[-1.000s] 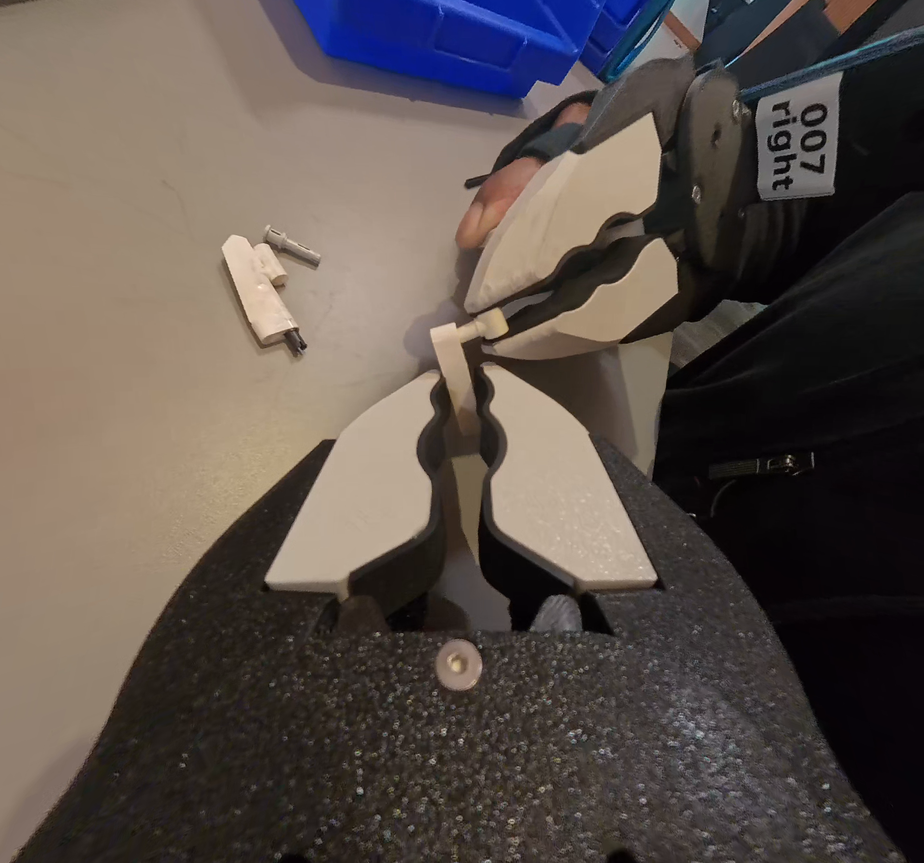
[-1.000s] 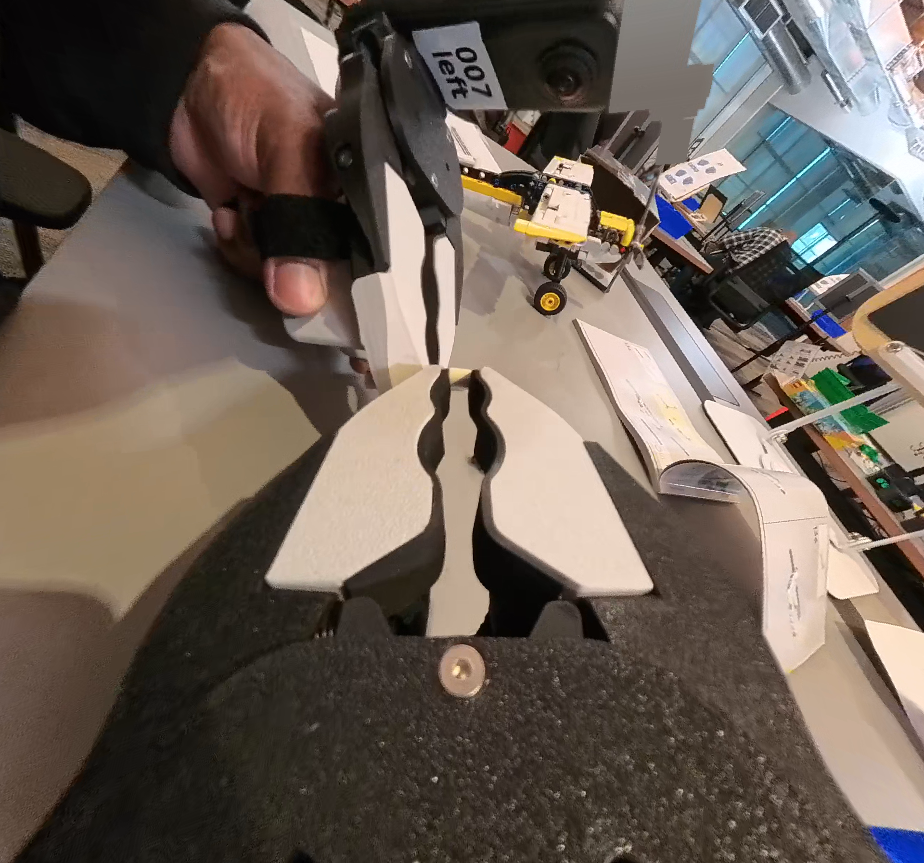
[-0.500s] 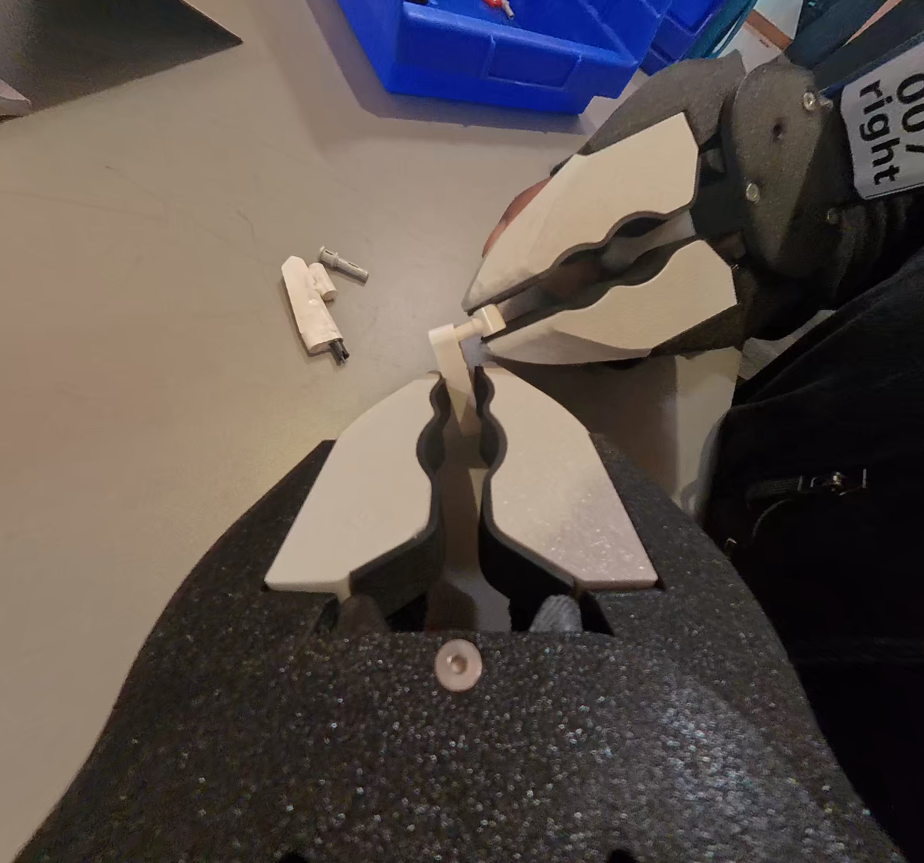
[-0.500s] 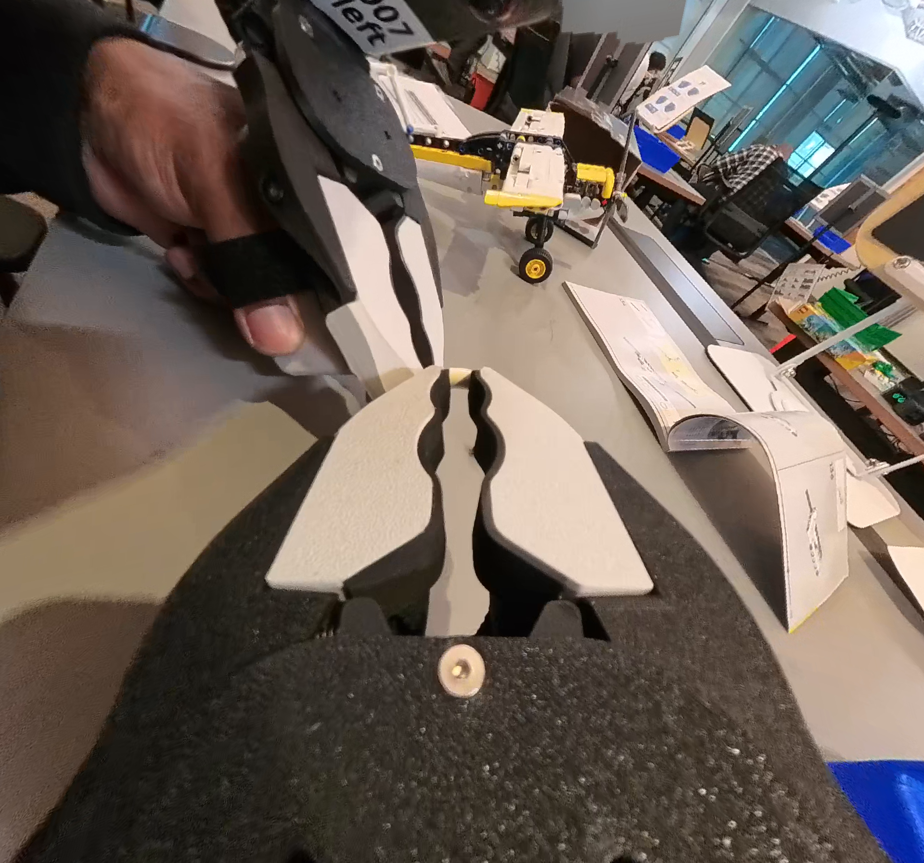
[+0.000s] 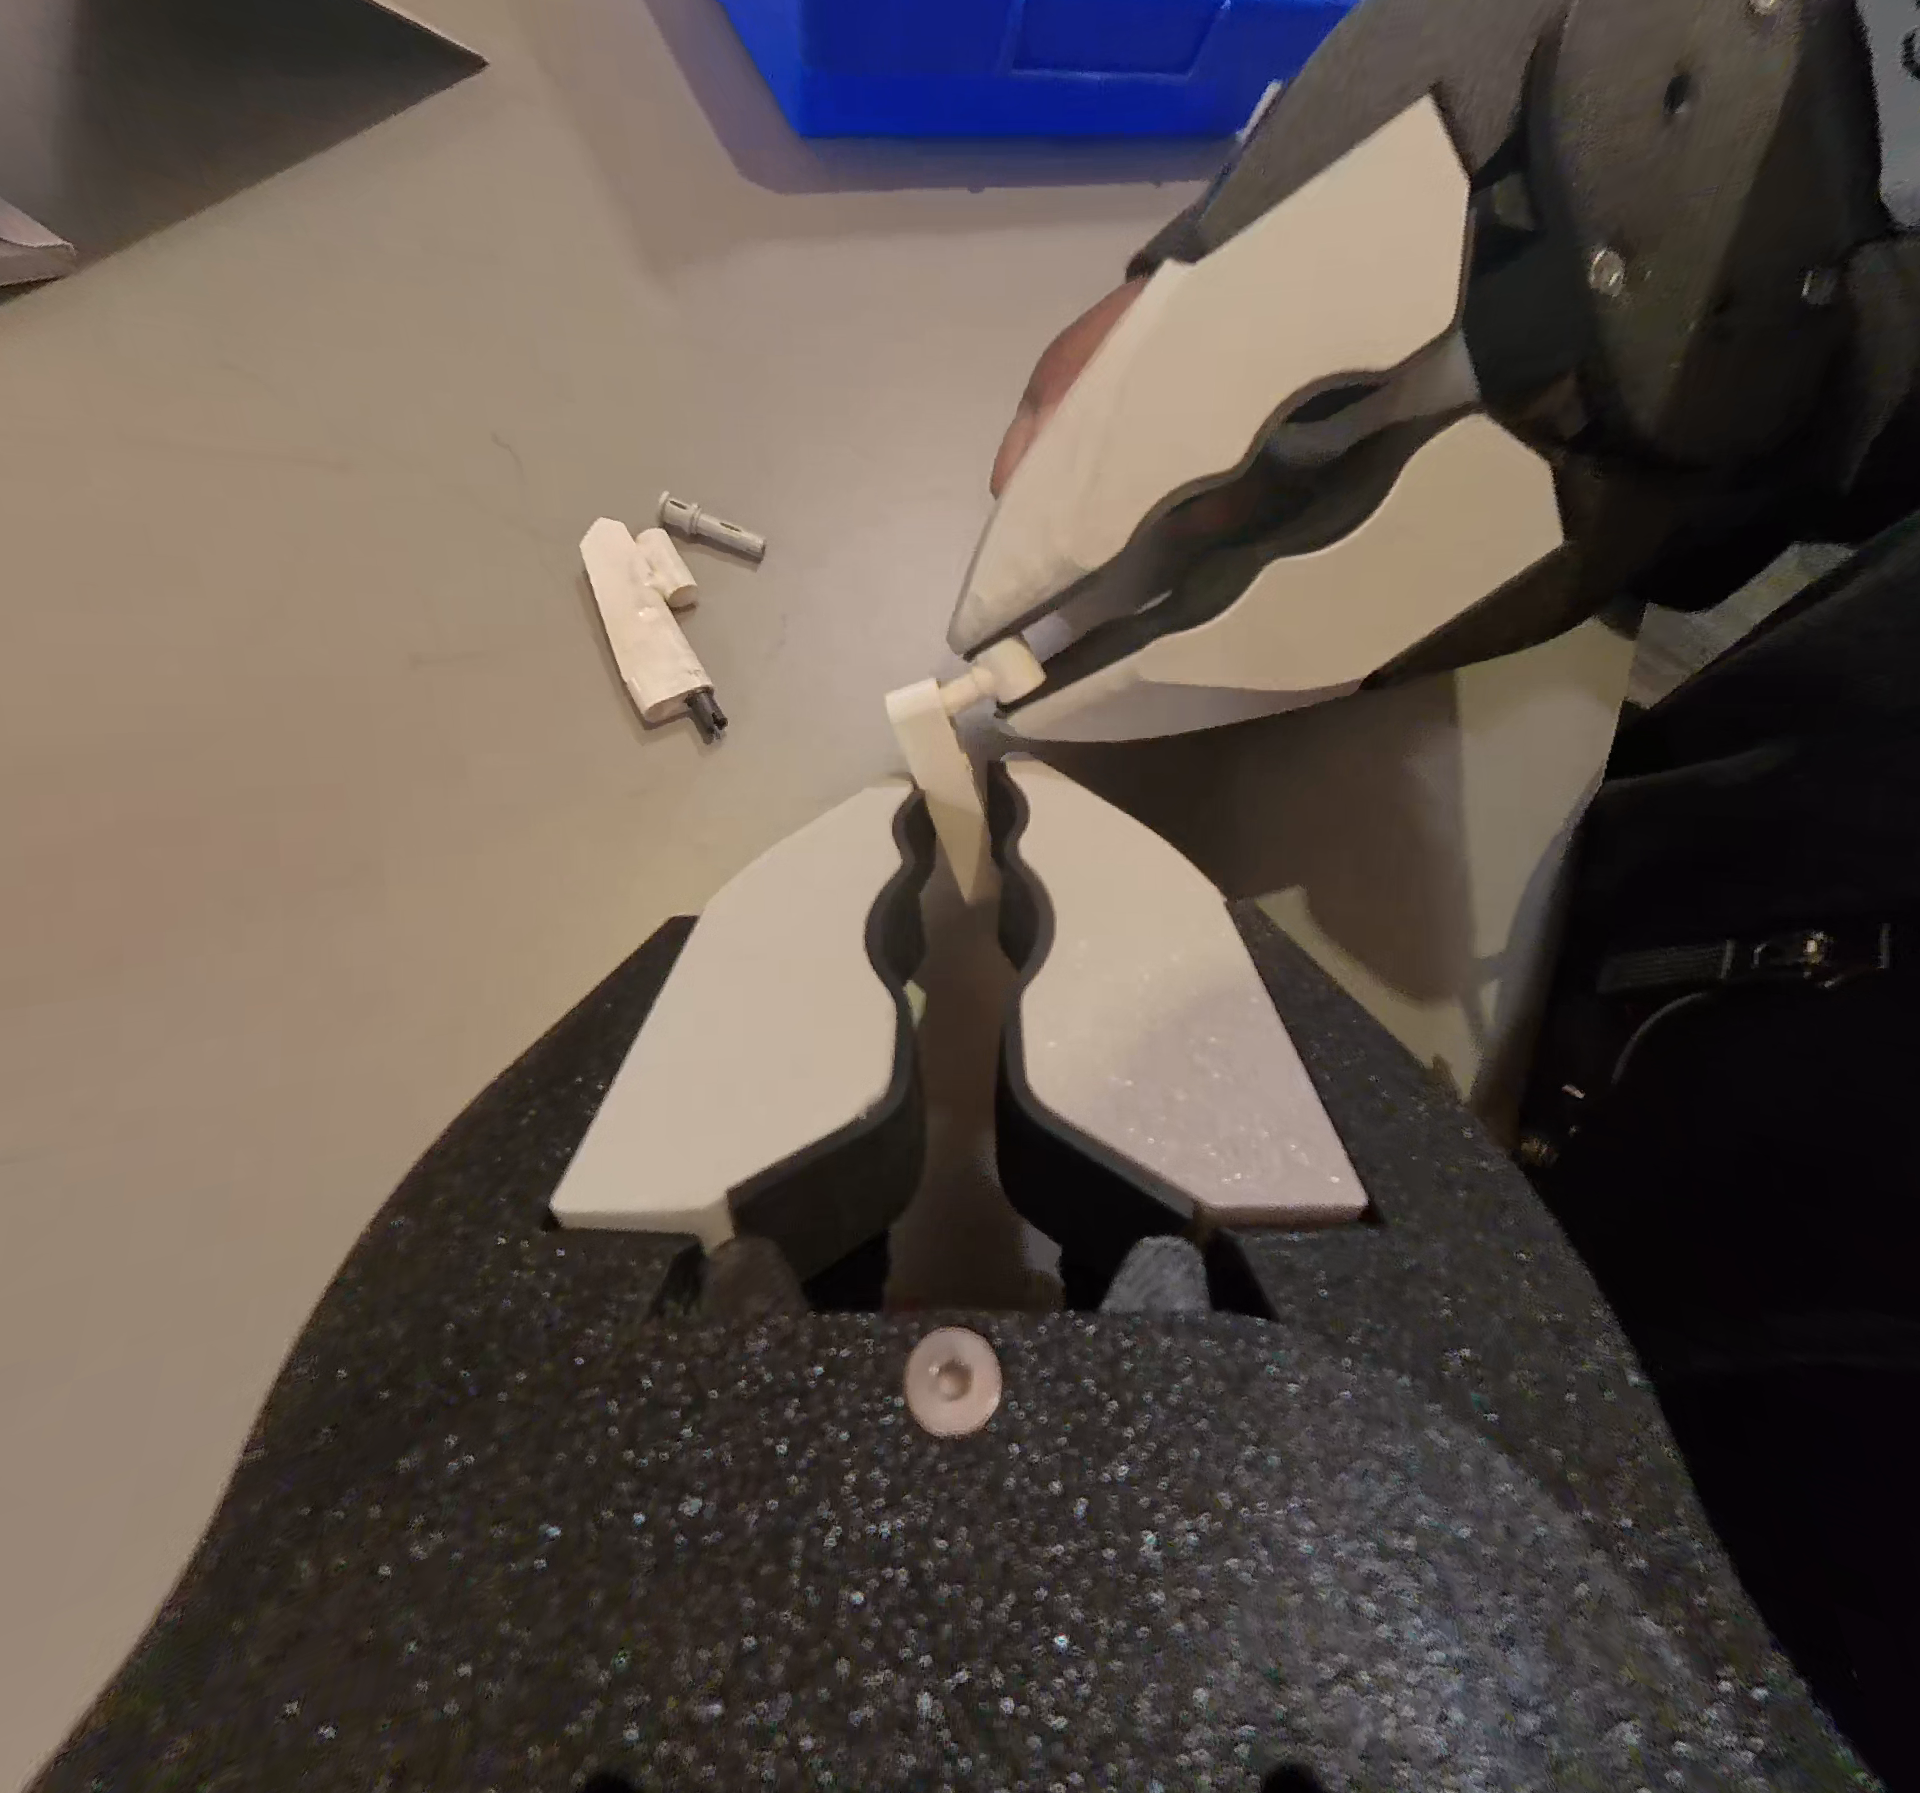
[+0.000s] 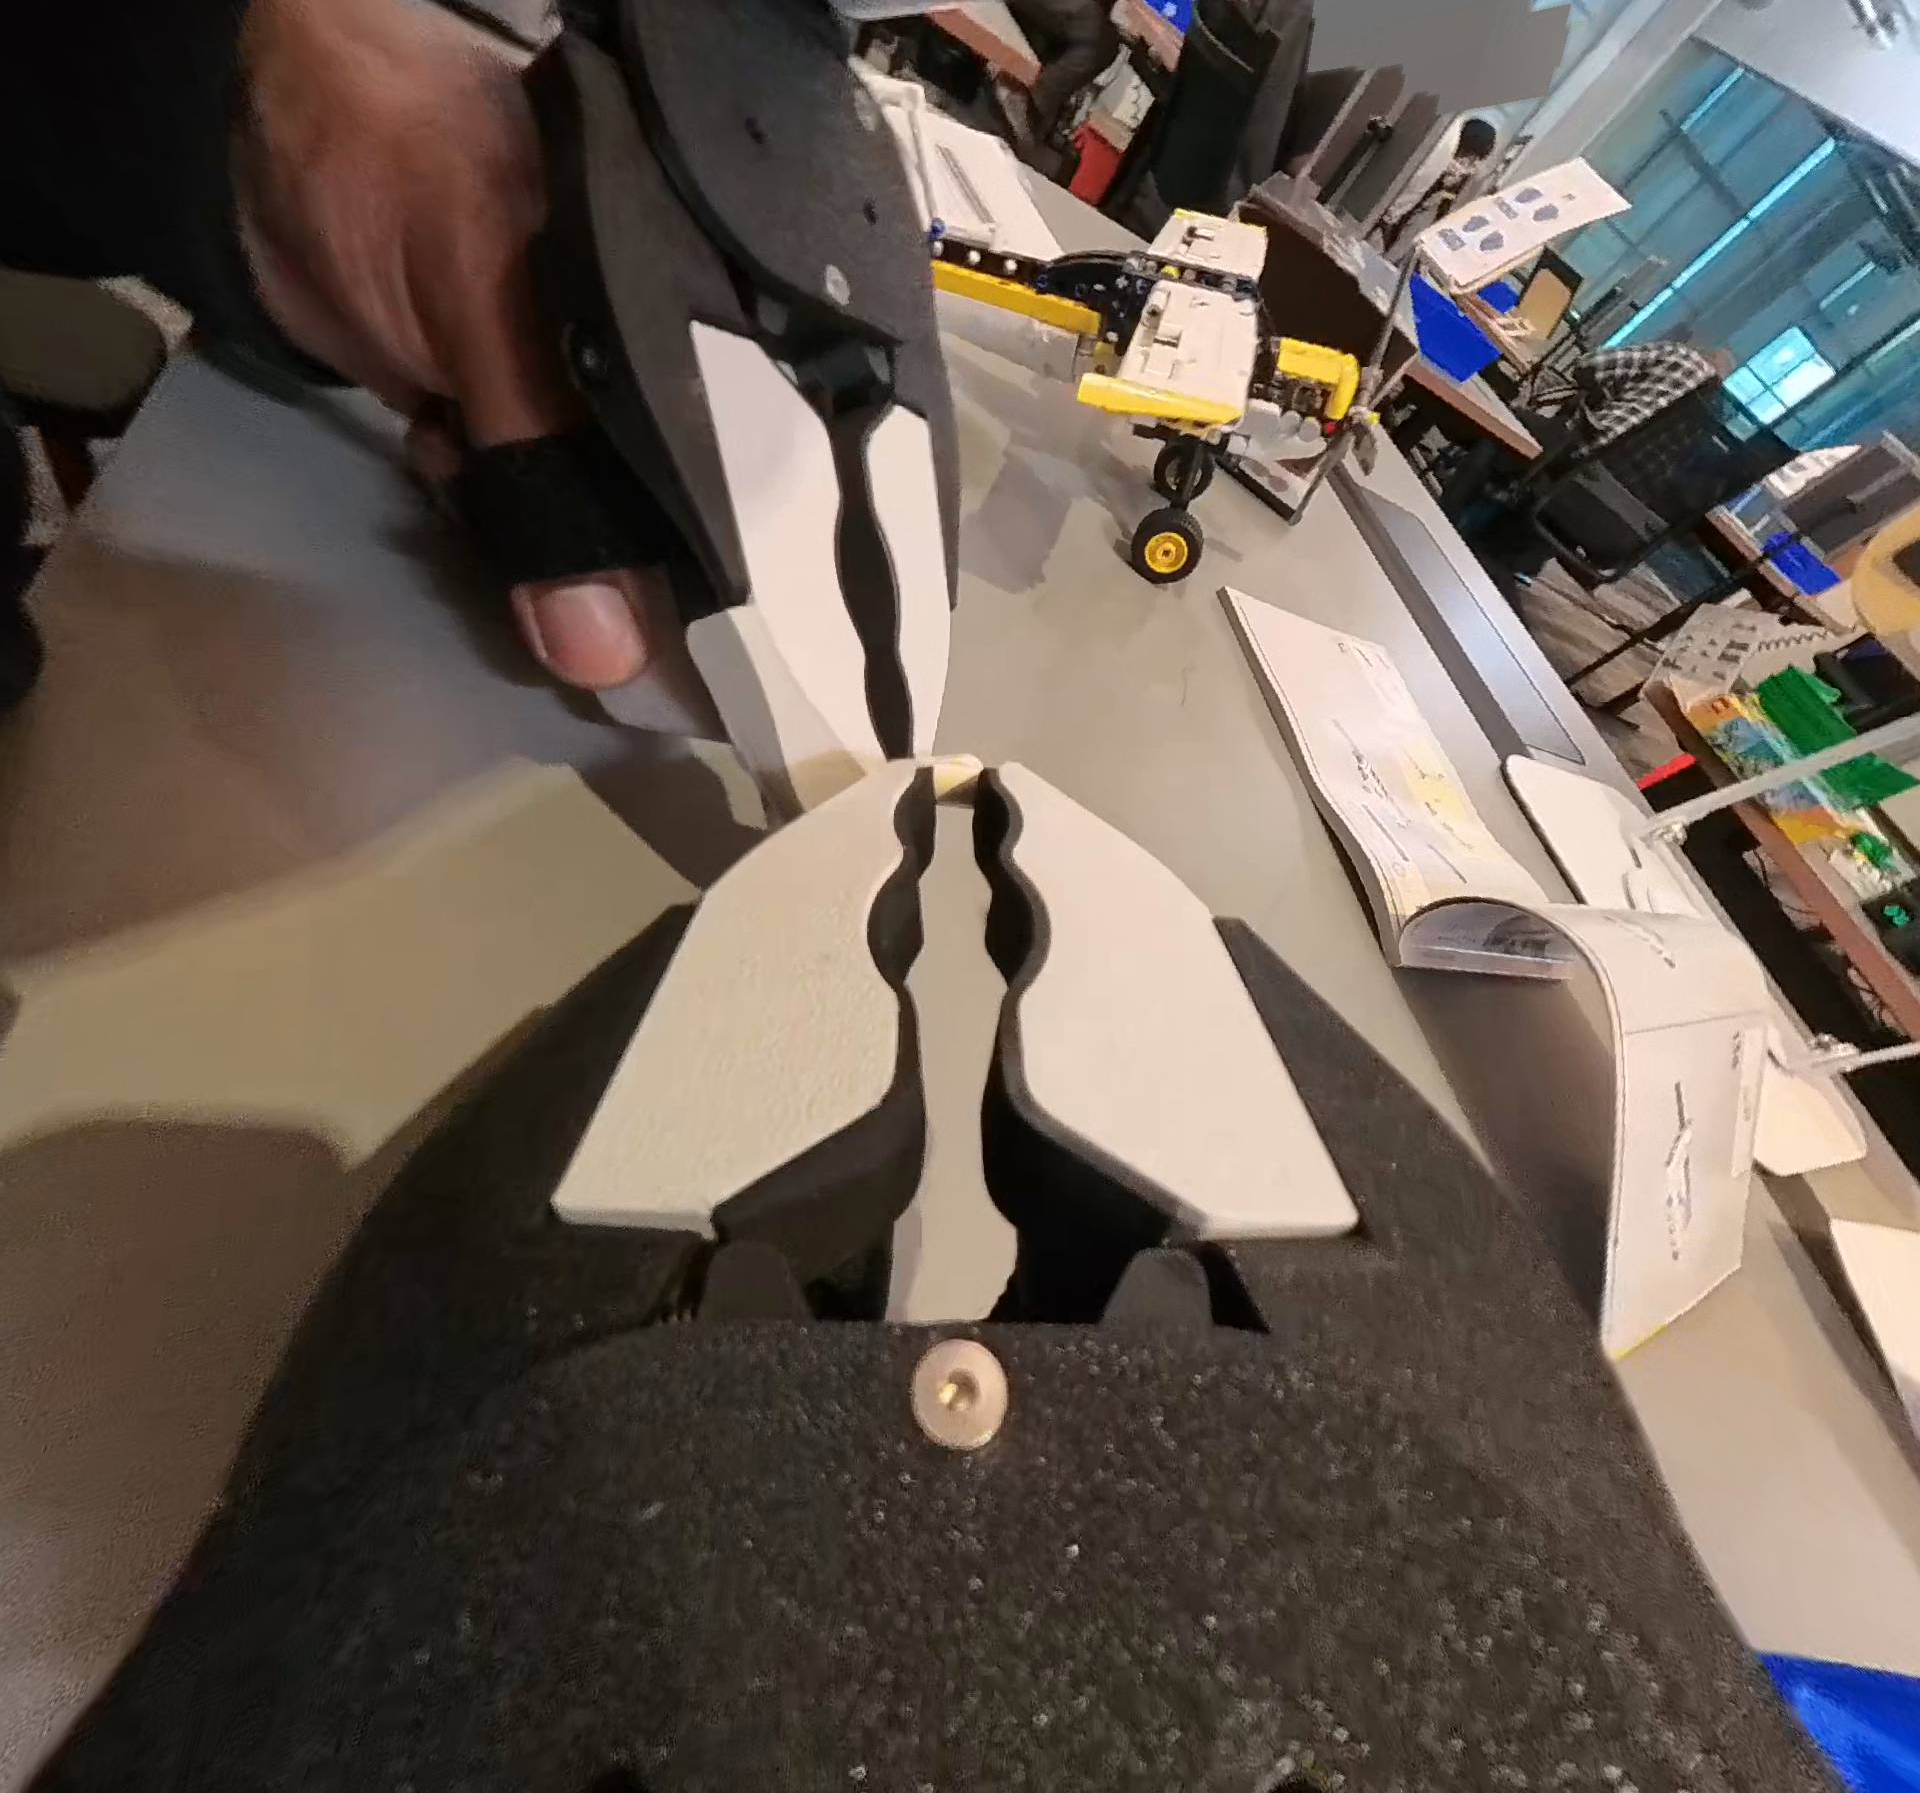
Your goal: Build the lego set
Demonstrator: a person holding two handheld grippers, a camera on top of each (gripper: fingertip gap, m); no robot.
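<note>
Gripping flat cream beam (image 5: 948,787) in left gripper (image 5: 961,798) jaws | right gripper (image 5: 1003,678) jaws clamped on cream pin (image 5: 1013,671) | keep pin square, beam steady above counter (image 5: 312,808).

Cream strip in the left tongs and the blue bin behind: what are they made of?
Cream strip: looks like moulded plastic, matte, with crisp edges and a uniform colour. Blue bin: likely injection-moulded plastic, semi-gloss, with soft highlights on its ribbed wall.

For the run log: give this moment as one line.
left gripper: shut on white beam | right gripper: shut on white pin | pin at beam's end
</note>
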